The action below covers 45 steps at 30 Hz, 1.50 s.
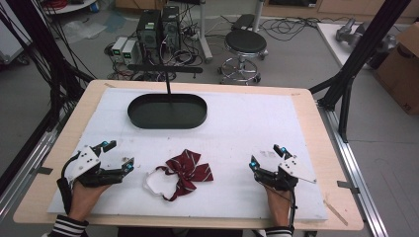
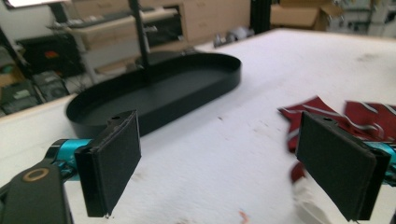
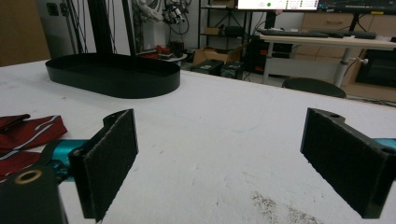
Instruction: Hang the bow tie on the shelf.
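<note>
Even indoor light, soft blur

A wooden bench (image 1: pixel 316 148) topped with a white board (image 1: pixel 247 123) is set on a grey floor (image 1: pixel 296 59). Beyond it, a black round stool (image 1: pixel 245 42), computer towers (image 1: pixel 158 27) and tangled cables (image 1: pixel 291 22) are seen; cardboard boxes (image 1: pixel 402 69) are stacked at right.

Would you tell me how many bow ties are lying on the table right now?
1: the dark red striped bow tie lies near the front edge, between the left gripper and right gripper.
</note>
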Each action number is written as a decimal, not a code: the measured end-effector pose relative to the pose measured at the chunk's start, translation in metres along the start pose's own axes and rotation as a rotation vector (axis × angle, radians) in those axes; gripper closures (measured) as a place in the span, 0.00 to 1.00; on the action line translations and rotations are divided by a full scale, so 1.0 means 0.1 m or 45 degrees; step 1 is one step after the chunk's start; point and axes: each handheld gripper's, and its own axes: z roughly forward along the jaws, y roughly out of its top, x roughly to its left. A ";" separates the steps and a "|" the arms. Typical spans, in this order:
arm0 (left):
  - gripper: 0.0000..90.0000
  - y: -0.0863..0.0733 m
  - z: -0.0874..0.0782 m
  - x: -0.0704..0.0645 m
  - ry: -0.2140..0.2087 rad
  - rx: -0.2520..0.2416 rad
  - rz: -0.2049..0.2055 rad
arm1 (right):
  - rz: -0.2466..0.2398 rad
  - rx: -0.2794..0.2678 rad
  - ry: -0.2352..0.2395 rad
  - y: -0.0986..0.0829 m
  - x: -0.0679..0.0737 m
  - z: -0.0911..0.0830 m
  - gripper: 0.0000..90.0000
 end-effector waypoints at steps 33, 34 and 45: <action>0.21 0.34 0.40 -0.34 -0.223 0.568 0.069 | -0.019 0.018 -0.008 0.01 0.02 0.01 0.11; 0.22 0.33 0.42 -0.34 -0.228 0.582 0.069 | -0.021 0.018 -0.007 0.01 0.01 0.01 0.11; 0.33 0.25 0.54 -0.36 -0.248 0.773 0.062 | -0.016 0.017 -0.007 0.01 0.01 0.01 0.11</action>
